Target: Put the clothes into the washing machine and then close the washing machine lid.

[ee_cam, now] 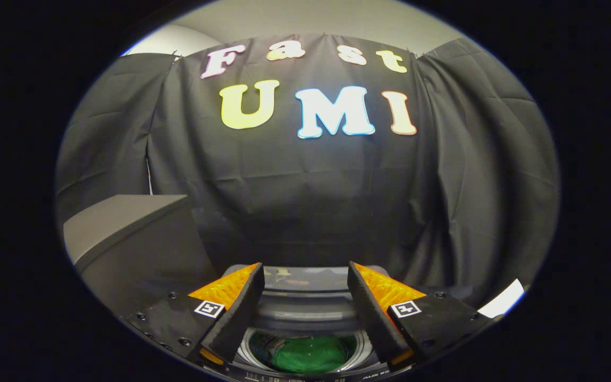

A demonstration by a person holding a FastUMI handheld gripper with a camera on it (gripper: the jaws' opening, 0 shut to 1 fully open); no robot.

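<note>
My gripper (305, 276) stands open above the washing machine, with nothing between its fingers. Below and between the fingers lies the machine's round drum opening (256, 347), and a green garment (308, 354) rests inside the drum. Just ahead of the fingertips the raised lid (305, 284) of the machine stands open, its dark glossy face catching reflections. The machine's front edge lies under the fingers and is mostly hidden.
A dark grey box-like surface (125, 228) rises to the left of the machine, close beside the left finger. The booth's black cloth wall (311, 201) hangs right behind the machine. A white patch (504, 300) shows low beyond the right finger.
</note>
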